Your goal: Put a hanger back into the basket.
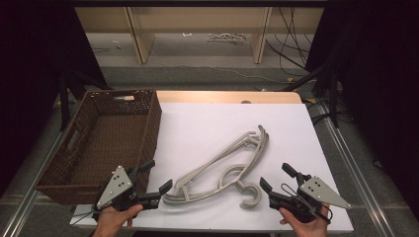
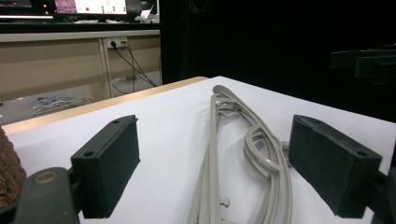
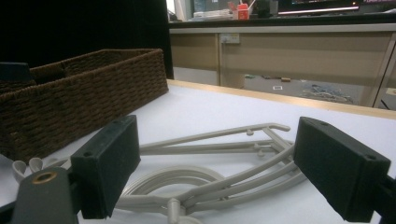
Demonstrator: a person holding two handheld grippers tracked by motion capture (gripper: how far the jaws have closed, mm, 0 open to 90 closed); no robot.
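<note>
Nearest the camera, at the bottom of the high view, the person's two hands hold the left gripper (image 1: 154, 178) and the right gripper (image 1: 273, 177) low over the near edge of the white table (image 1: 207, 118); going by size, the brown wicker basket (image 1: 148, 129) stands on the table's left side and looks empty as far as its inside shows; the grey hangers (image 1: 217, 168), a small stack lying flat and tangled together, rest in the middle of the table, just right of the basket and apart from it, with their hooks (image 1: 249, 195) turned toward the person; judging from this, the work of lifting the hangers, likely toward the basket, has not begun, since nothing is gripped and the stack lies untouched; both hands sit level, wrists low, the grippers angled inward from either side so that each points at the stack; the left gripper's jaws stand wide apart with the hangers (image 2: 215, 154) ahead between them but not touched; the right gripper's jaws are likewise spread, framing the hangers (image 3: 219, 182) without pressing on them.
</note>
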